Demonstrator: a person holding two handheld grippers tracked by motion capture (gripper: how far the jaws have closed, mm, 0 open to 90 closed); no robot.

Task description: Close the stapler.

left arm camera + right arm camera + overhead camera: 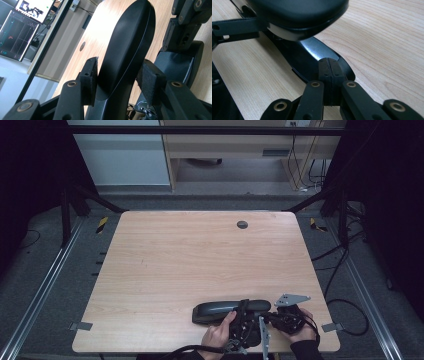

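Your left hand-held gripper [117, 77]: jaws straddling black stapler [231, 310], contact unclear. Your right hand-held gripper [329, 71]: jaws together, tips on stapler base. Stapler lies near front edge of wooden surface [190, 255].

A smooth, semi-glossy black plastic case [227, 310] lies on a matt wood-grain table [190, 255].
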